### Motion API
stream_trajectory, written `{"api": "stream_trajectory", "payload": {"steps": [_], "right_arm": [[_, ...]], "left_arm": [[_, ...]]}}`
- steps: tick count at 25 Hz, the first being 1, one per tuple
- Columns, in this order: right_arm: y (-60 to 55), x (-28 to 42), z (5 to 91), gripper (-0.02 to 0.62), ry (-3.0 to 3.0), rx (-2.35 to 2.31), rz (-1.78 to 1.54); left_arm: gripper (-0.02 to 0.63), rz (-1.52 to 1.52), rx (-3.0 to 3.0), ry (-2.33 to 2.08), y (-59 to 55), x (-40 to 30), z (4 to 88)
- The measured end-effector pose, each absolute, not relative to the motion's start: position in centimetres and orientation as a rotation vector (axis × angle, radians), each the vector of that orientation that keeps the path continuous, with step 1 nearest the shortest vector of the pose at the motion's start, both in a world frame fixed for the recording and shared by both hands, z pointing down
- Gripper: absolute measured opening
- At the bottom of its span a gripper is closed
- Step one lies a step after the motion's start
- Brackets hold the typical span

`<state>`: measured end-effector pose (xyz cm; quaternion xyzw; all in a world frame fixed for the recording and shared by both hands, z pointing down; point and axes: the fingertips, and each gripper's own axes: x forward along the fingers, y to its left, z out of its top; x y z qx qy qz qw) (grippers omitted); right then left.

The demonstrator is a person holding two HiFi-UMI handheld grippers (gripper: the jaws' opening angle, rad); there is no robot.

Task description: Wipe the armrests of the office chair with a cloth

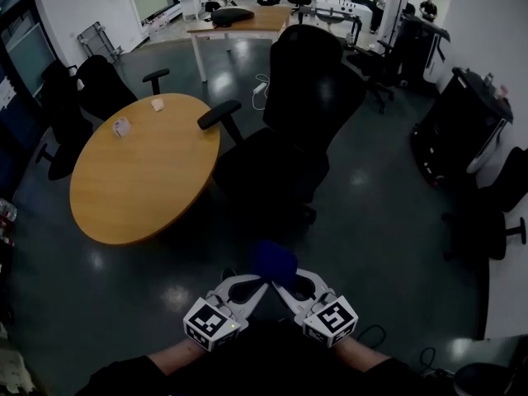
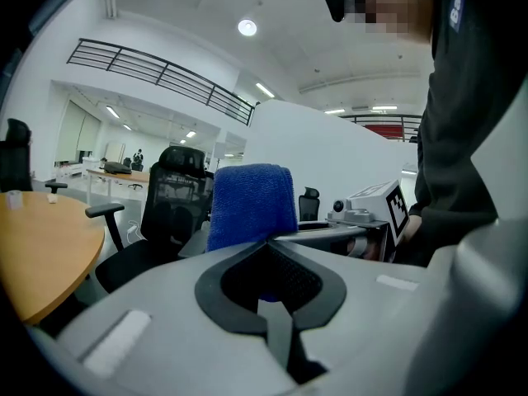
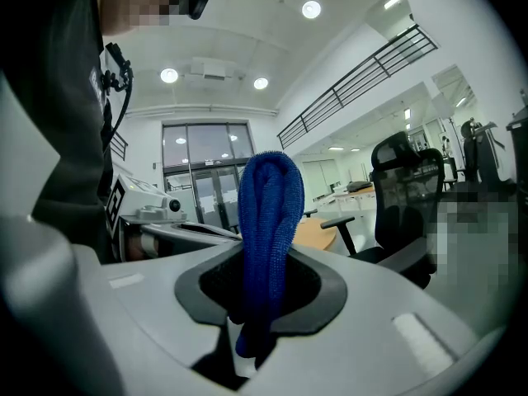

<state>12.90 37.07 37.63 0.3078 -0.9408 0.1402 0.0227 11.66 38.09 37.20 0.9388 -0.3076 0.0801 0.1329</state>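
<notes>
A folded blue cloth (image 1: 274, 261) is held low in the head view, where both grippers' tips meet. My right gripper (image 1: 283, 284) is shut on the cloth (image 3: 270, 213), which runs up between its jaws and sticks out past the tips. My left gripper (image 1: 260, 283) is shut at the cloth's (image 2: 252, 205) base, with a bit of blue showing between its jaws. The black office chair (image 1: 289, 130) stands ahead, well apart from both grippers. One armrest (image 1: 219, 114) juts out on its left; the other is hidden by the seat and back.
A round wooden table (image 1: 144, 172) stands to the left of the chair with small items on it. More black chairs (image 1: 78, 97) sit behind the table and at the right (image 1: 491, 213). A dark cart (image 1: 458, 126) is at the far right. The floor is dark and glossy.
</notes>
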Motion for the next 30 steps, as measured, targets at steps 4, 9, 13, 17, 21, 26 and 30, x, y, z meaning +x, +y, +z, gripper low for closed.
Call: {"api": "stream_trajectory", "payload": {"steps": [4,9,13,17,21,26,30], "right_arm": [[34.2,12.0,38.0,0.089,-2.886,0.974,0.415],[29.2,9.6,37.8,0.089,-2.845,1.015,0.398],[24.3,7.2,37.4,0.089,-2.817,1.067,0.391],[19.7,4.5,37.3,0.089,-2.788,1.118,0.388],[16.0,1.9,36.2,0.089,-2.755,1.175,0.393],[13.0,-0.6,35.5,0.089,-2.720,1.216,0.372],[11.9,-1.3,35.7,0.089,-2.700,1.223,0.365]], "left_arm": [[0.014,0.201,2.726,-0.865,35.2,10.6,37.4],[0.014,0.167,2.737,-0.814,29.9,8.3,37.3],[0.014,0.142,2.756,-0.771,24.8,5.6,36.8],[0.014,0.127,2.773,-0.721,20.2,2.8,36.5],[0.014,0.107,2.788,-0.681,16.2,-0.1,35.8],[0.014,0.079,2.795,-0.627,13.1,-2.5,35.2],[0.014,0.067,2.779,-0.597,12.2,-3.2,35.7]]}}
